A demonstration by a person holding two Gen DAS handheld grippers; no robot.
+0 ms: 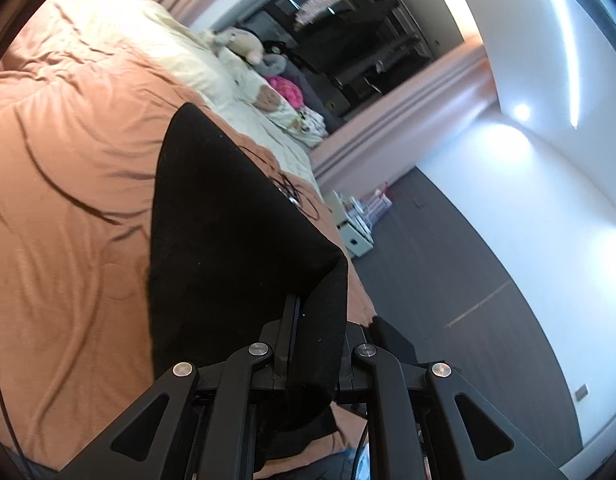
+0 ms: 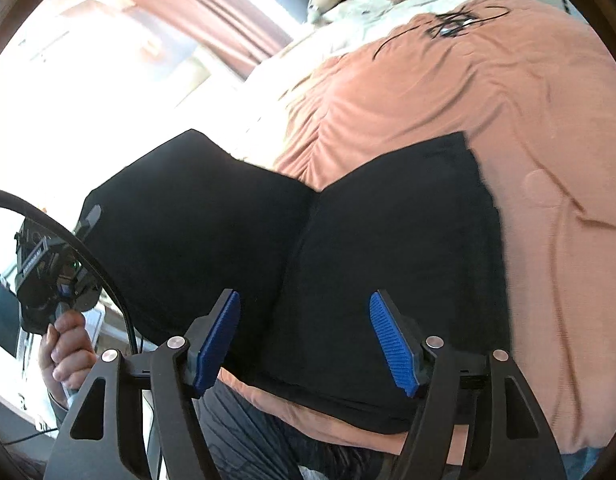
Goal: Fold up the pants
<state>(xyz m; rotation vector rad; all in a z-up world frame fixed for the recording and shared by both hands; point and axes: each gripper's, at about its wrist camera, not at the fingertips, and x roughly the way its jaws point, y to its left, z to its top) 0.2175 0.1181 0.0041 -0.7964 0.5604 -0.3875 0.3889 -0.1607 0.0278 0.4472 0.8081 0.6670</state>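
Left wrist: left hand-held gripper (image 1: 308,332) clamps black pants (image 1: 227,216).

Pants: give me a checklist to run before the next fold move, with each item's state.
1. Left gripper clamped on the pants: ok, fabric is pinched between its jaws.
2. Right gripper free of fabric: ok, blue pads stand apart, nothing between them.
3. Right part of the pants flat on the bedspread: ok.
4. Lifted part clear of the bed: ok, it hangs from the left gripper.
5. Black cable away from the pants: ok, it lies near the pillows.
6. Edges aligned: cannot tell.
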